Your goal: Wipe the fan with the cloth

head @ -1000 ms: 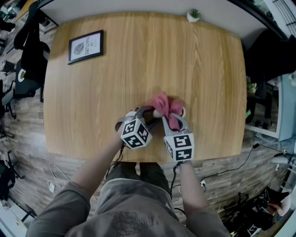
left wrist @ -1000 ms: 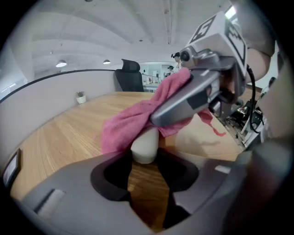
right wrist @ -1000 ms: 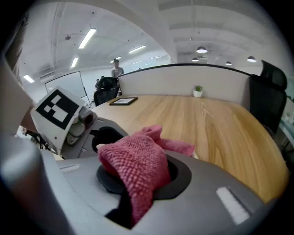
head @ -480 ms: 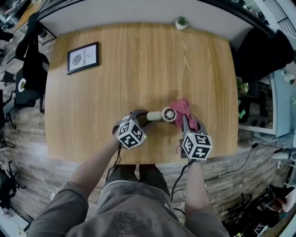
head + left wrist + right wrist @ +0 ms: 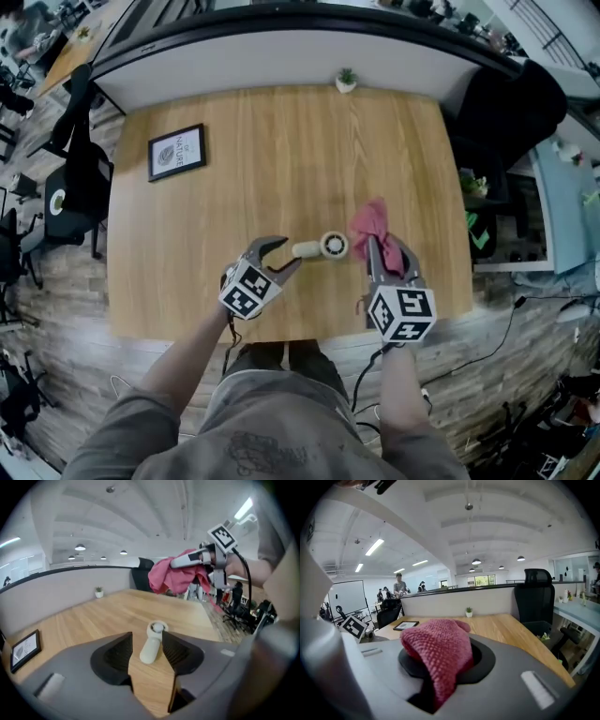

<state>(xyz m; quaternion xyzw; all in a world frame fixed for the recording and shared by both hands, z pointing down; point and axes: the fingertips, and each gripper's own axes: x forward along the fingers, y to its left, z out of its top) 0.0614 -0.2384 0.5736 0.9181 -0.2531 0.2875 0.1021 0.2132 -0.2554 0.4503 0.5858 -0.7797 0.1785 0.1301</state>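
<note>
Closest in: the right gripper (image 5: 440,677) is clamped on the pink cloth (image 5: 438,651). The knit fabric is bunched up between its jaws and flops over the front of them, held up off the wooden table (image 5: 281,159).

The left gripper (image 5: 146,638) has nothing in it. Its jaws are apart and opening wider, and neither pad is pressing on anything.

The little white fan (image 5: 323,247) lies flat on the table just past the left gripper's tips. In the left gripper view it sits in line with the gap between the jaws, handle end nearer and round head pointing away. It's off to the left of the right gripper and the cloth, near but not touching them.

Farther out, well beyond the left gripper and to its left, a black picture frame (image 5: 176,152) lies flat on the table. A small potted plant (image 5: 346,81) sits way ahead of both grippers at the far edge.
</note>
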